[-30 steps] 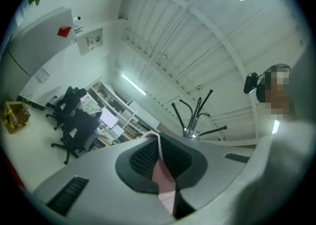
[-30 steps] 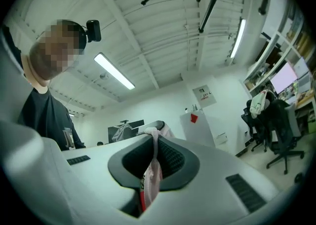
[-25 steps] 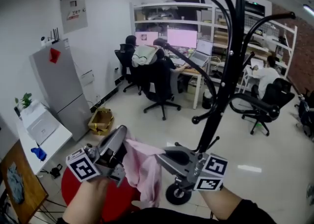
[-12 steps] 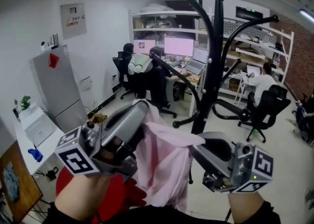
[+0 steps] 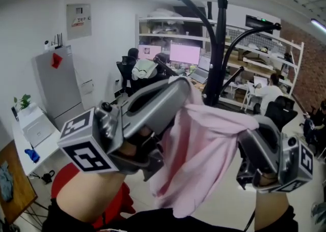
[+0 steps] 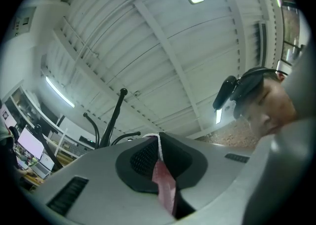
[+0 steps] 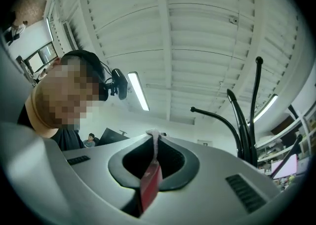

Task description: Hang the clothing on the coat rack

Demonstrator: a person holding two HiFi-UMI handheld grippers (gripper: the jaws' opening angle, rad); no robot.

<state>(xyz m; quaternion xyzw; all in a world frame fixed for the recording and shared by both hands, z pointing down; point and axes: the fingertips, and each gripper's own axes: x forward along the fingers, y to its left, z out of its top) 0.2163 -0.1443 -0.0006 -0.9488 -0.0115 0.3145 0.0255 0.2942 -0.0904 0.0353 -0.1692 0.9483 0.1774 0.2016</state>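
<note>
I hold the pink garment point(image 5: 204, 144) raised between left gripper point(image 6: 158, 139) and right gripper point(image 7: 154, 136), both clamped on its edge, near the coat rack point(image 5: 220, 48); next, I judge, it must go over a hook.

Clothing point(image 5: 204, 144) in front of the coat rack point(image 5: 219, 37)

1. I saw the thin pink cloth garment point(image 5: 204, 144) as soft, matt and creased.
2. The black metal coat rack point(image 5: 220, 48) looked smooth and slightly glossy.
3. The left gripper point(image 6: 157, 137) and right gripper point(image 7: 154, 134) had smooth matt grey plastic shells.
4. The left's black pads point(image 6: 143, 159) looked finely textured.
</note>
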